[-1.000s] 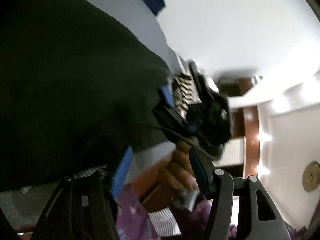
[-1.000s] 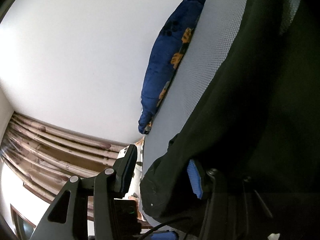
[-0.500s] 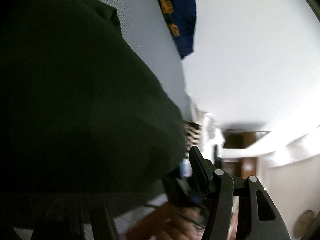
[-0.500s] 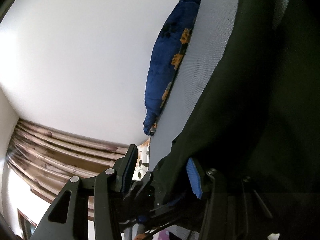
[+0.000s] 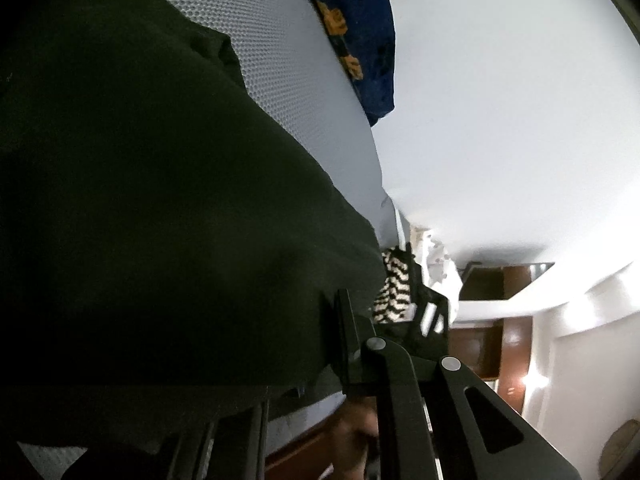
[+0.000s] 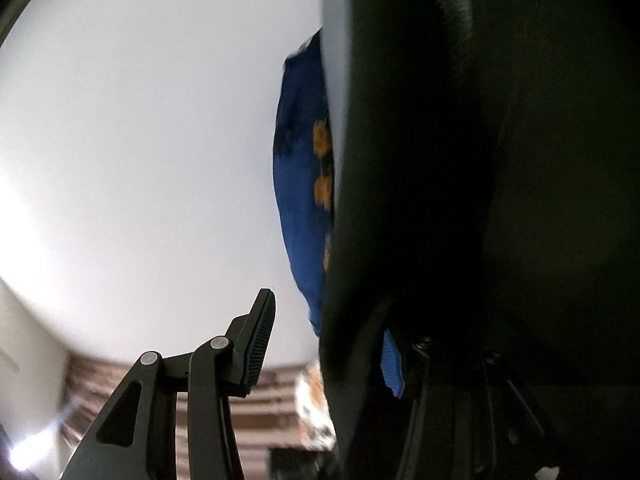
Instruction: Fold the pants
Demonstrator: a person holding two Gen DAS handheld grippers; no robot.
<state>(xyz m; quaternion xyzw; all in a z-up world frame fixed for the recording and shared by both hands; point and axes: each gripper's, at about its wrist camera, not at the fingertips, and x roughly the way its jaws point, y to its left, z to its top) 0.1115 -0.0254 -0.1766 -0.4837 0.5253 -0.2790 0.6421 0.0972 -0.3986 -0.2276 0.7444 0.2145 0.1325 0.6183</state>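
The dark green-black pants (image 5: 152, 208) lie on a grey mesh mattress (image 5: 280, 60) and fill the left of the left wrist view. My left gripper (image 5: 296, 344) is low against them; its right finger (image 5: 348, 340) shows and the left finger is hidden under cloth. In the right wrist view the pants (image 6: 500, 200) fill the right half. My right gripper (image 6: 324, 340) has its jaws apart, with the pants' edge lying between the left finger (image 6: 260, 336) and the blue-padded right finger (image 6: 390, 364).
A blue blanket with orange flowers (image 5: 356, 36) lies at the mattress's far end, also in the right wrist view (image 6: 304, 184). A zebra-striped cloth (image 5: 394, 288) and brown wooden furniture (image 5: 504, 320) lie beyond the mattress. A striped curtain (image 6: 276, 420) hangs behind.
Both grippers have swung closer over the pants. The left gripper's left finger has gone under the cloth. The other gripper and hand have left the middle of the left view.
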